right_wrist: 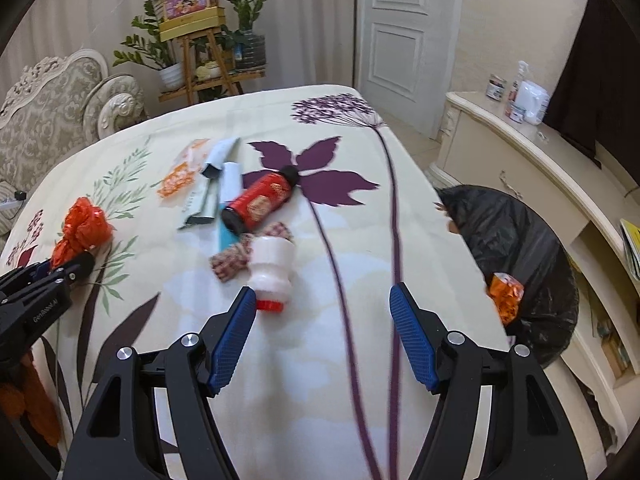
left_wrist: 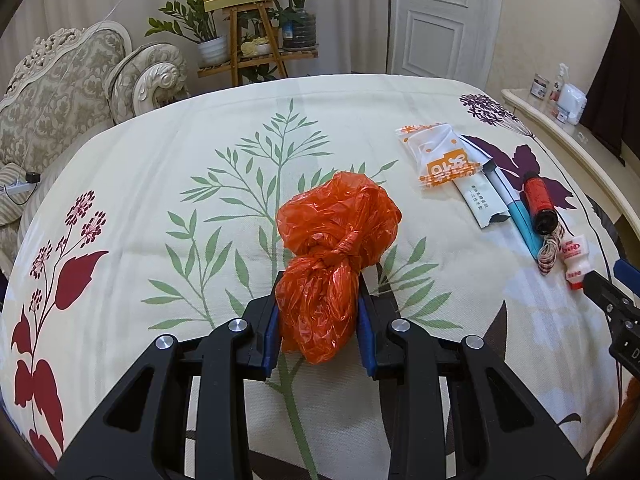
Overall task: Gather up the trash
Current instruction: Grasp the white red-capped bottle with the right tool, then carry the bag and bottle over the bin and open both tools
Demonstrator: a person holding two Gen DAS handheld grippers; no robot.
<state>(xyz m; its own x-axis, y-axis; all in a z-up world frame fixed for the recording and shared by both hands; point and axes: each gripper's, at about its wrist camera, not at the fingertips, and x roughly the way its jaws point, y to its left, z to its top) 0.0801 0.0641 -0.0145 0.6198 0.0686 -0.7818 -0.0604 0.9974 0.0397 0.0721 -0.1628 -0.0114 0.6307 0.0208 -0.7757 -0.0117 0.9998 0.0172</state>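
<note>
My left gripper [left_wrist: 318,304] is shut on a knotted orange plastic bag [left_wrist: 336,248], whose upper bulge rests on the floral tablecloth [left_wrist: 160,200]. In the right wrist view the same bag [right_wrist: 82,228] and left gripper [right_wrist: 60,268] sit at the far left. My right gripper [right_wrist: 322,304] stands open above the cloth, nothing between its fingers. Just ahead of its left finger lies a small white bottle with a red cap [right_wrist: 270,272]. Behind it are a checked cloth scrap [right_wrist: 232,260], a red can [right_wrist: 260,204], a blue pen [right_wrist: 224,236], a paper sleeve [right_wrist: 200,208] and an orange-white wrapper [right_wrist: 180,176].
A black trash bag [right_wrist: 516,248] hangs open off the table's right edge, with an orange wrapper [right_wrist: 506,294] at its rim. A cream sideboard [right_wrist: 520,152] with bottles runs along the right. An ornate sofa [left_wrist: 52,92] and a plant stand [left_wrist: 248,40] lie beyond the table.
</note>
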